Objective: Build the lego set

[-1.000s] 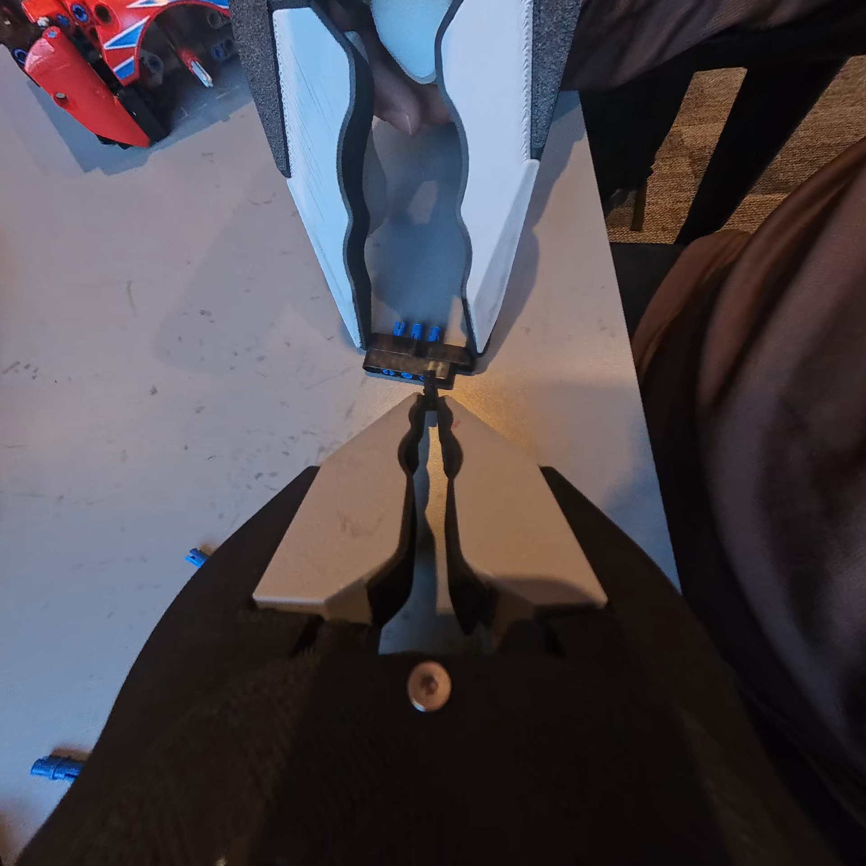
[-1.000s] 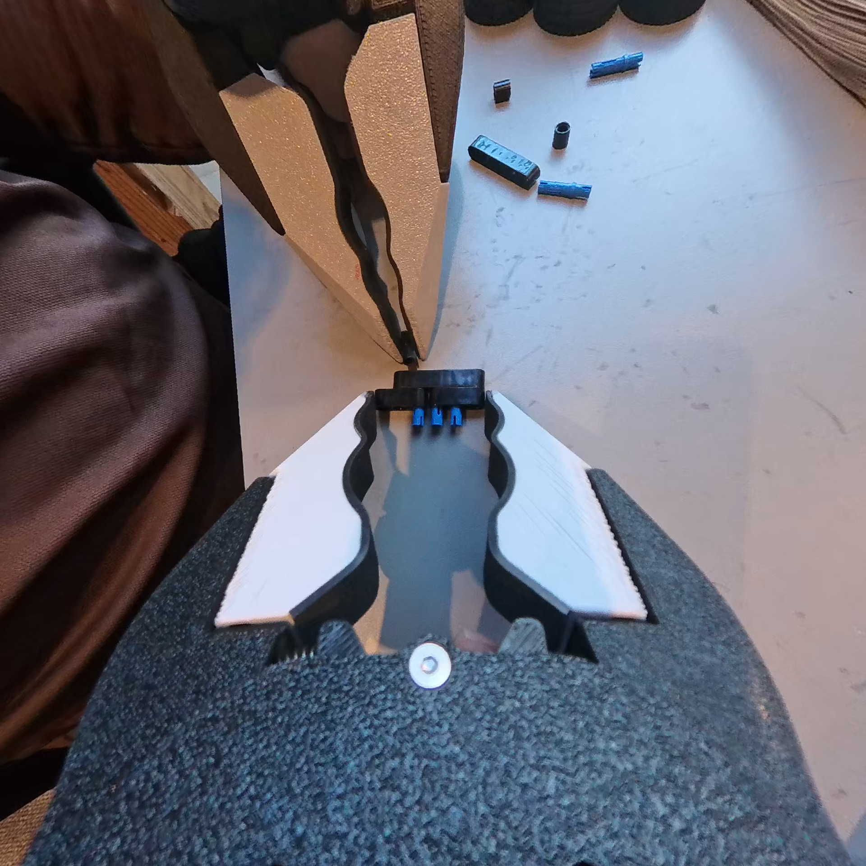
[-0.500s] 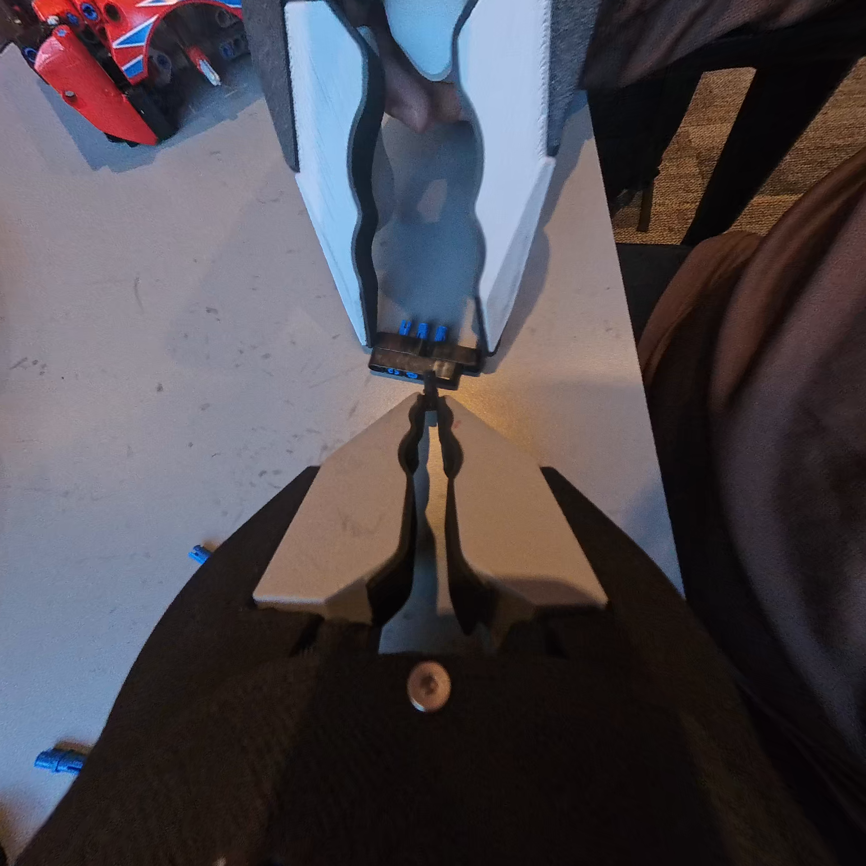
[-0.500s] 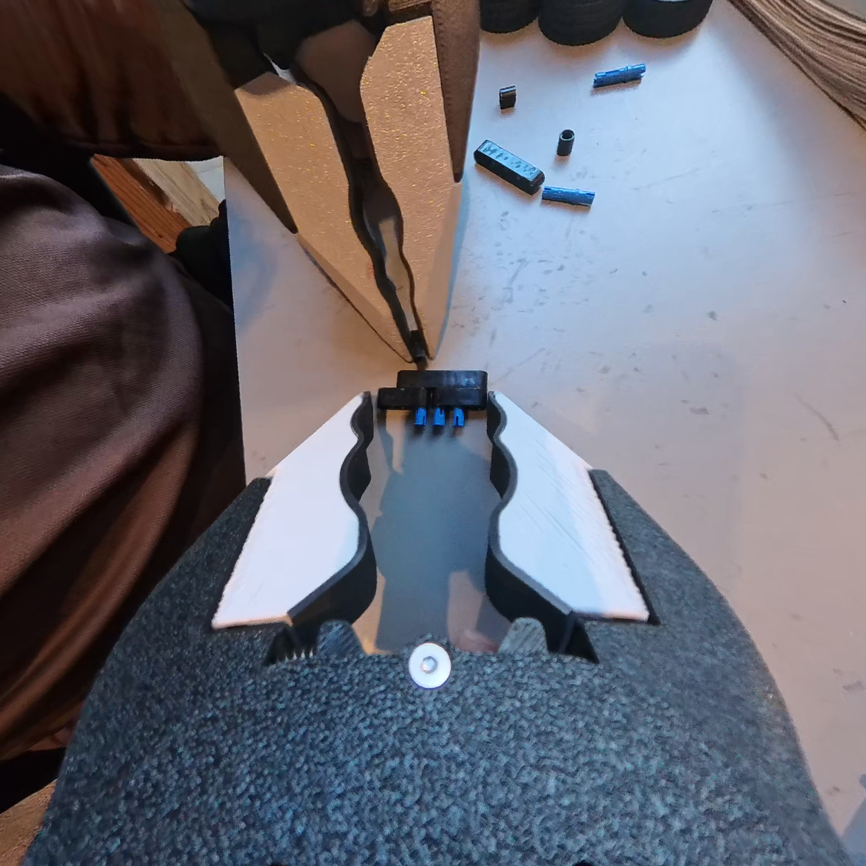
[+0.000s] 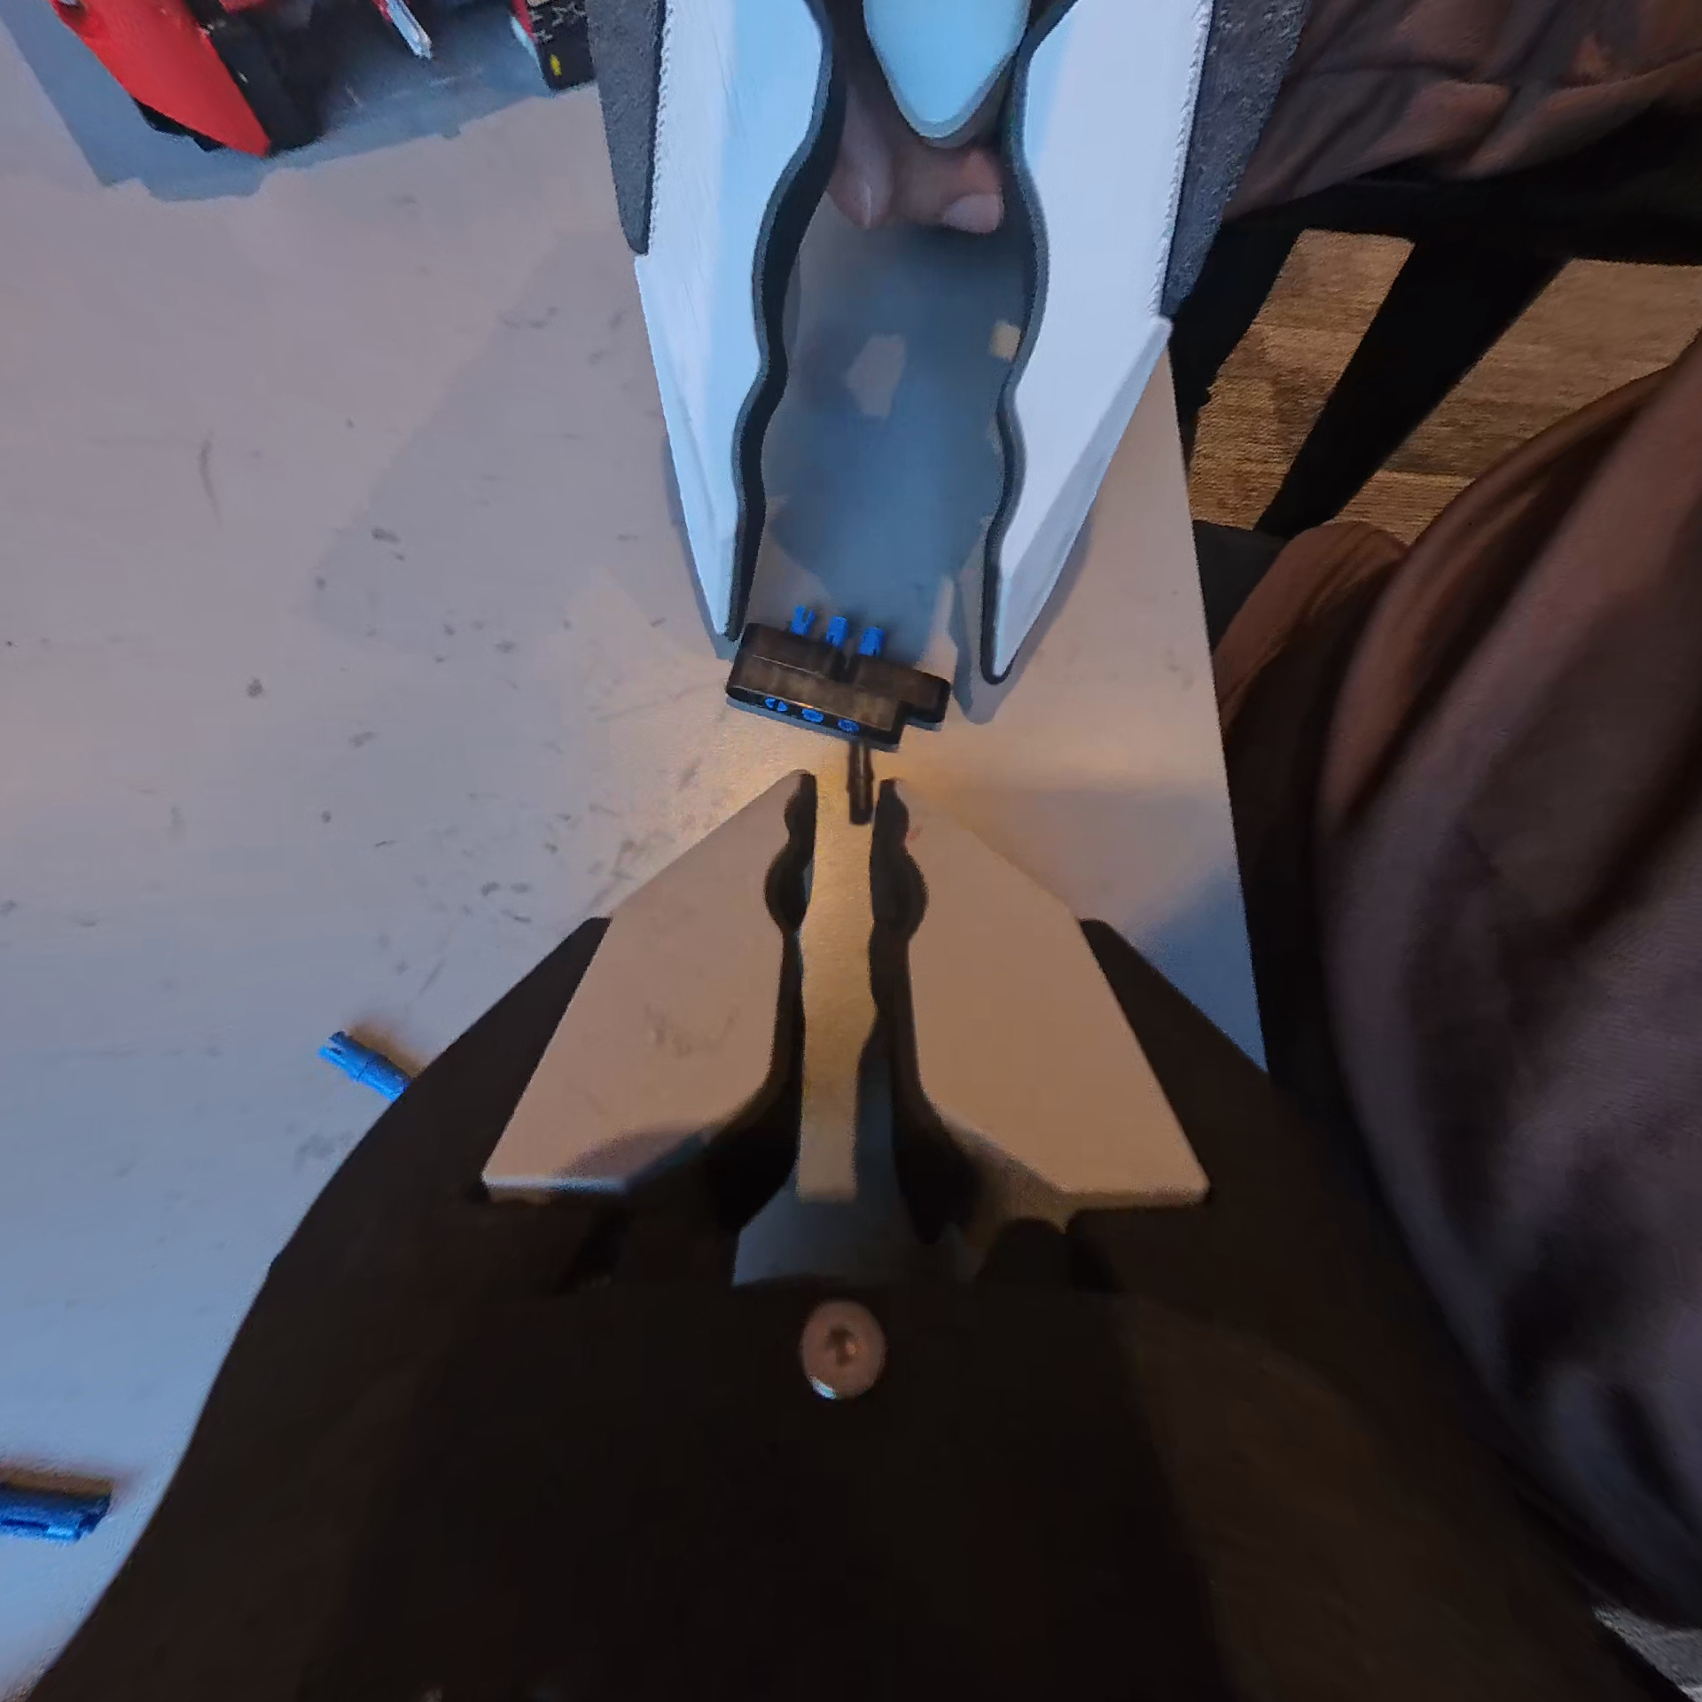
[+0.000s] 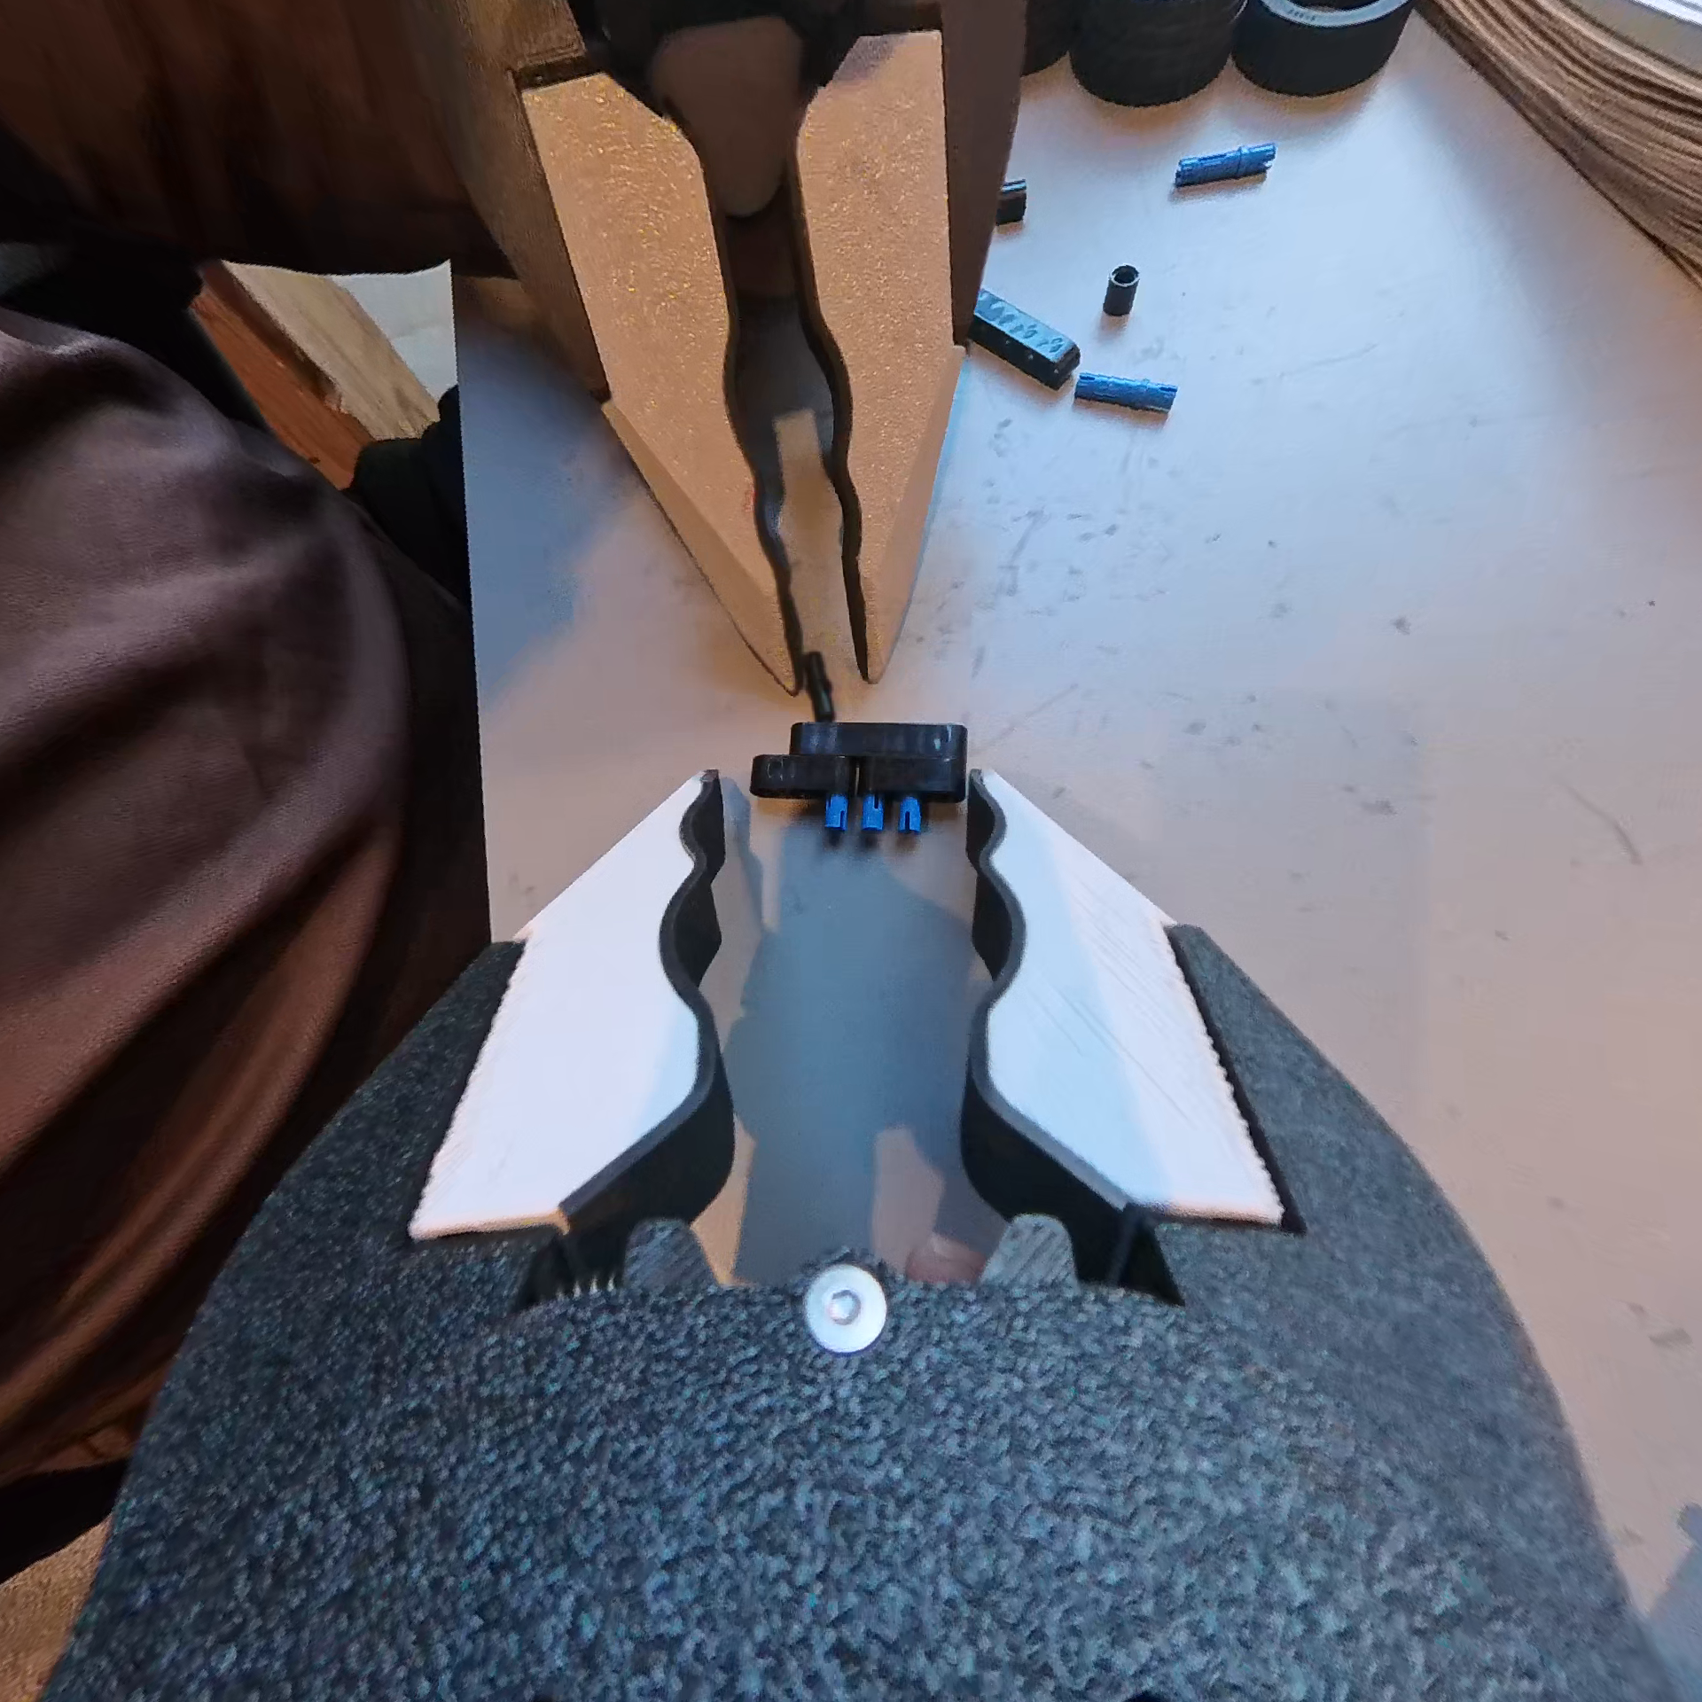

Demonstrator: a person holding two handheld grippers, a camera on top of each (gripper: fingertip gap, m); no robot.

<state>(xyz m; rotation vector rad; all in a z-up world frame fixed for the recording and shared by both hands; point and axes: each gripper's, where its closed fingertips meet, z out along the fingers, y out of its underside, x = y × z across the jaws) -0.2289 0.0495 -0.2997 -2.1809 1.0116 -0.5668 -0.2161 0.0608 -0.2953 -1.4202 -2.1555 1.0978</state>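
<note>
left hand-held gripper (image 5: 845, 785) now parted, pin (image 5: 858, 783) between tips | right hand-held gripper (image 6: 843, 797) released, beam (image 6: 861, 757) at tips

Dim, cool light falls across the table (image 5: 322, 553), with a warm orange glow near its right edge. Soft shadows pool beneath both tools. Wide-angle distortion bends the edges; slight motion blur throughout.

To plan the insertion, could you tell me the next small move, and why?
Probably shut the left hand-held gripper on the black pin: its fingers stand apart, and the pin leans loose at the edge of the black beam, seemingly unseated.
</note>
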